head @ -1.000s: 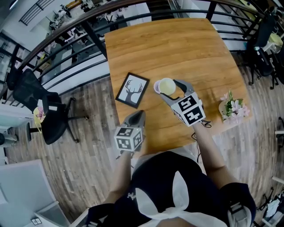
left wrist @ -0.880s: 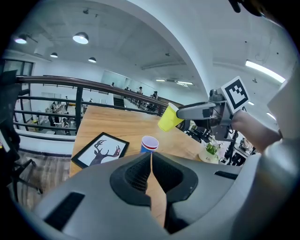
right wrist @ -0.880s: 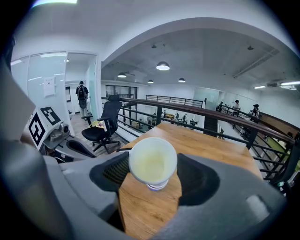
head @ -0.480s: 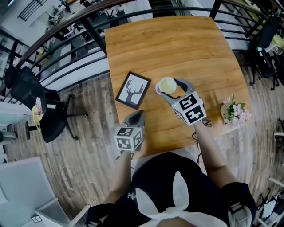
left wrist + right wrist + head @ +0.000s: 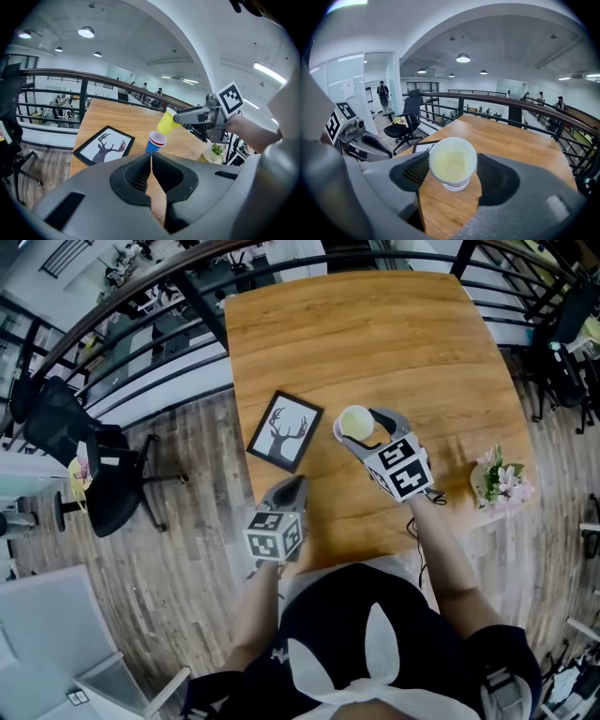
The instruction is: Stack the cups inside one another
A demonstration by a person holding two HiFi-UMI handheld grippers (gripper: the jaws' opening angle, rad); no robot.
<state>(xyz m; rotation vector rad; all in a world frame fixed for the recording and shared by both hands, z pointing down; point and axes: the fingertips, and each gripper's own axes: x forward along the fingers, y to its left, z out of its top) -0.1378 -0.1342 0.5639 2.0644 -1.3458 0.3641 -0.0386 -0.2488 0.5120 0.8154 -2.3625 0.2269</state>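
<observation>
Tabletop [image 5: 394, 343]: right tongs [image 5: 364, 429] hold yellow cup [image 5: 354, 422] above blue cup [image 5: 155, 142].

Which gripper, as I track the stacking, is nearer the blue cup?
Right. The right gripper holds a yellow cup just above the blue cup; the left gripper is short of it.

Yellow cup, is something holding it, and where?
Yes. The right hand-held gripper holds the yellow cup by its sides, up near the rim, one jaw on each side. The left hand-held gripper holds nothing.
</observation>
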